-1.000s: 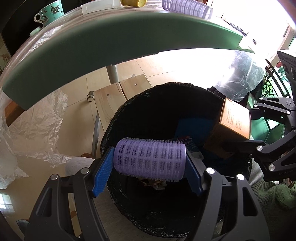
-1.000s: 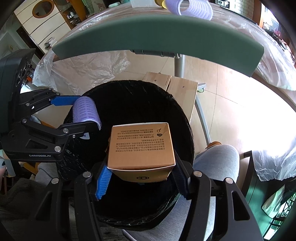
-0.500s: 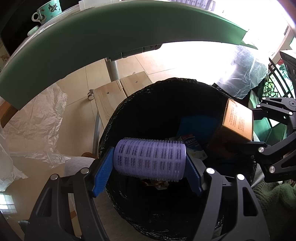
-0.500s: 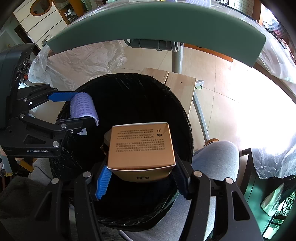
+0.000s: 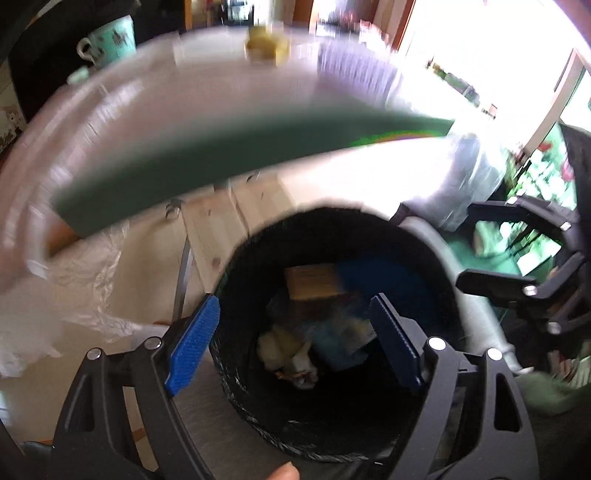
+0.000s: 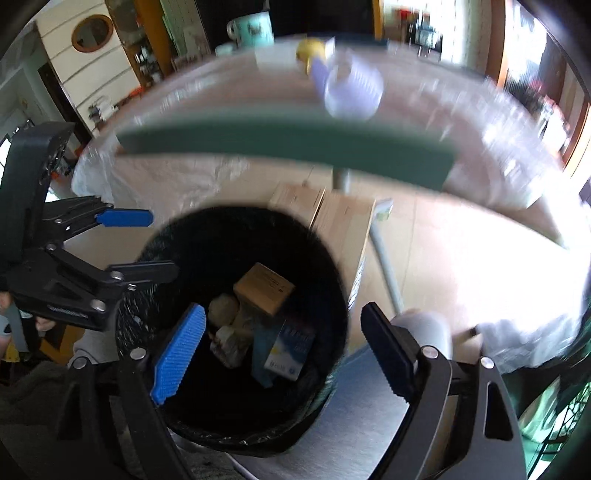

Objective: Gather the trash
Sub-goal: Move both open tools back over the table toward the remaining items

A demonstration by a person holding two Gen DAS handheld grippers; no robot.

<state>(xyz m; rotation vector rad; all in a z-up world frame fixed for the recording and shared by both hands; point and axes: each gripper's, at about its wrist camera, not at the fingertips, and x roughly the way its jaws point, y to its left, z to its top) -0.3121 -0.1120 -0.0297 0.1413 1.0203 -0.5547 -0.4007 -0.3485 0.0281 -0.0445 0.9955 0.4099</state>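
A black-lined trash bin [image 5: 255,273] [image 6: 332,295] stands below the table edge. In it lie the brown cardboard box [image 5: 314,282] [image 6: 264,288], crumpled paper [image 5: 286,350] [image 6: 223,308] and a blue-white packet [image 6: 288,349]. I cannot make out the purple hair roller in the bin. My left gripper [image 5: 295,343] [image 6: 138,243] is open and empty above the bin's near side. My right gripper [image 6: 280,354] [image 5: 506,247] is open and empty over the bin. Another purple roller [image 5: 354,74] [image 6: 351,92] lies on the table.
The round table with a green edge [image 5: 221,147] [image 6: 295,142] carries a mint mug [image 5: 110,38] [image 6: 251,27], a yellow object [image 5: 266,42] [image 6: 310,50] and a white box [image 6: 275,57]. A wooden stool [image 5: 221,225] [image 6: 332,225] stands behind the bin. Plastic sheeting [image 5: 74,280] hangs on the left.
Both grippers have opened. The purple roller has left the left gripper and the cardboard box has dropped from the right gripper into the bin. Both cameras have lifted; the view is blurred.
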